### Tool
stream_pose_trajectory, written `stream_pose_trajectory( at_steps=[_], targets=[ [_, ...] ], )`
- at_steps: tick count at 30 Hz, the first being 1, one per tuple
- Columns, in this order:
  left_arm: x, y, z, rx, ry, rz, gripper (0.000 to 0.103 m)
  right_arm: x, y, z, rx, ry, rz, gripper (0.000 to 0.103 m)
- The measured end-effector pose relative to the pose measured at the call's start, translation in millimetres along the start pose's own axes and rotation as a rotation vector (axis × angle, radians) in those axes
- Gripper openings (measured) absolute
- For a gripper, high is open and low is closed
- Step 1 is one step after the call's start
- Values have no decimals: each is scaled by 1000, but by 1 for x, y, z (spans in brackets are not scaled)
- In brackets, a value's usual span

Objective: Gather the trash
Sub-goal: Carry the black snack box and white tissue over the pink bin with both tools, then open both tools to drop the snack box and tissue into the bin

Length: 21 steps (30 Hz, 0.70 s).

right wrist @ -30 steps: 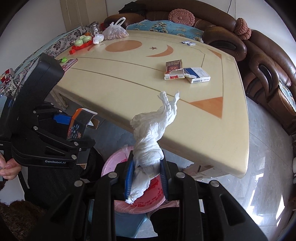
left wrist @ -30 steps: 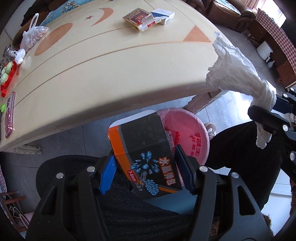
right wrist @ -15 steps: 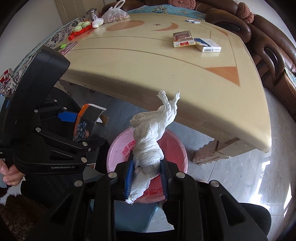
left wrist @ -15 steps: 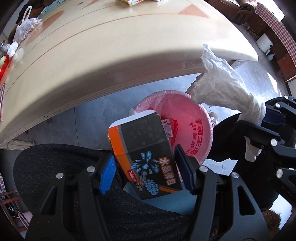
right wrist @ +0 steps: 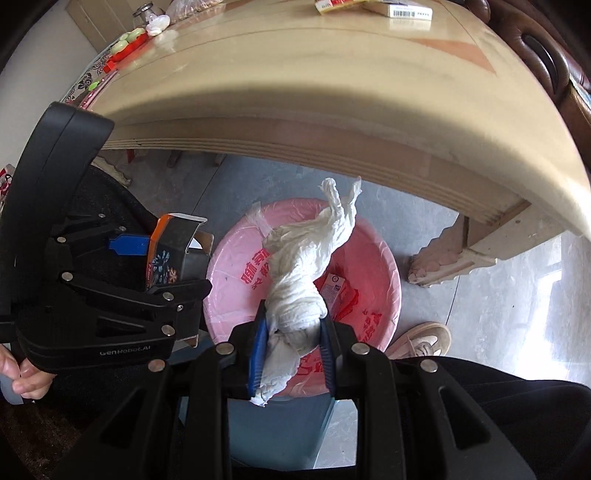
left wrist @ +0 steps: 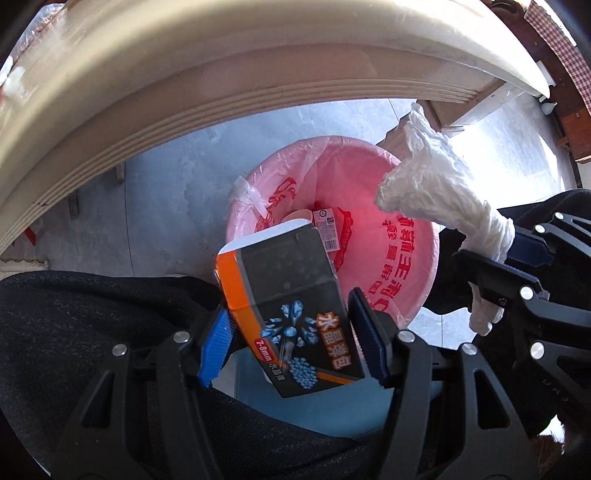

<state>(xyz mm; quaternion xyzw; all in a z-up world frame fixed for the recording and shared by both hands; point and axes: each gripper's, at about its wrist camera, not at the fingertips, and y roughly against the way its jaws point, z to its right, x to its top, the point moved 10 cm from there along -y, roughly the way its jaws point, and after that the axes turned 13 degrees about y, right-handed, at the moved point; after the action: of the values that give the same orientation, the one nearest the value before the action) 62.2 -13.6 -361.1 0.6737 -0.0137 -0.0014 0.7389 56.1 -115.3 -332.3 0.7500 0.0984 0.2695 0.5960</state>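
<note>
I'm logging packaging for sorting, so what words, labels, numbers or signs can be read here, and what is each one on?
"水晶弹包" and "7-8mm": black and orange box held in the left gripper.
"GenRobot.AI": side of the left gripper, in the right wrist view.
Red Chinese characters: pink bin liner, too distorted to read.
Label on the red packet inside the bin: too small.
Barcode on the box on the table: too small.

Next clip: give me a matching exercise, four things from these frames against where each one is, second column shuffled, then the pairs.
Things:
1. black and orange cardboard box
2. crumpled white paper towel
3. pink plastic-lined trash bin
4. blue and white barcoded pack

Places:
A. on the floor beside the beige table
B. on the tabletop
C. between the left gripper fingers
D. between the right gripper fingers

Pairs: 1-C, 2-D, 3-A, 4-B
</note>
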Motion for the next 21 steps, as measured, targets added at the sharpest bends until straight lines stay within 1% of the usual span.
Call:
stream_pose_trajectory(
  at_steps=[3, 10, 16, 21],
  targets=[
    [0, -14, 2, -21, 21, -37, 60, -7, -18, 7, 7, -36, -24, 25],
    [3, -42, 3, -72, 85, -99, 60, -12, -57, 24, 18, -92, -74, 25],
    [6, -66, 3, -66, 125, -160, 60, -18, -80, 27, 30, -128, -107, 25],
    [9, -80, 3, -61, 157, -189, 60, -23, -91, 29, 29, -132, -143, 26]
  ],
)
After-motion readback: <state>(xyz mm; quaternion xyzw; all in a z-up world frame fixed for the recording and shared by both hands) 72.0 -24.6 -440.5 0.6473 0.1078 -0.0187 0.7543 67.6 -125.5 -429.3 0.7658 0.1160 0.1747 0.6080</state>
